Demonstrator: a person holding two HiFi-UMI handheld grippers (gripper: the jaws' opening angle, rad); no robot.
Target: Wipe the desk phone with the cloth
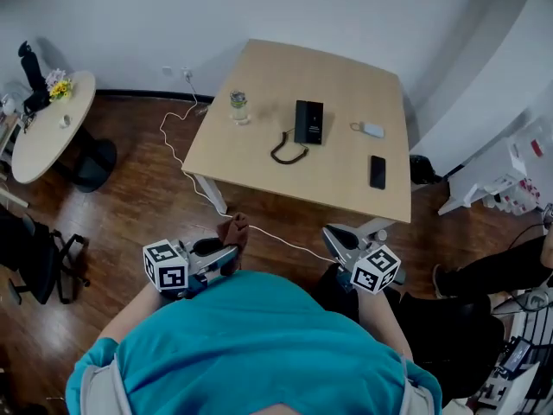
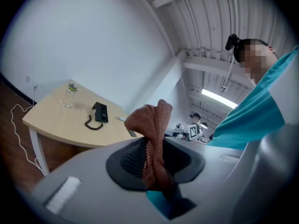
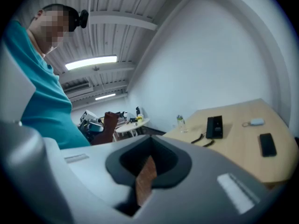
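Observation:
The black desk phone lies on the light wooden table, its coiled cord curling toward the near edge. I stand back from the table's near side. My left gripper is shut on a brown cloth, which sticks up out of the jaws in the left gripper view as a bunched cloth; the phone shows far beyond it. My right gripper is held low on the right, its jaws together with nothing in them. The phone is also far off in that view.
On the table stand a clear bottle, a small white tag with a ring and a dark smartphone. A white cable trails over the wooden floor. A round table and a chair stand left; a seated person is right.

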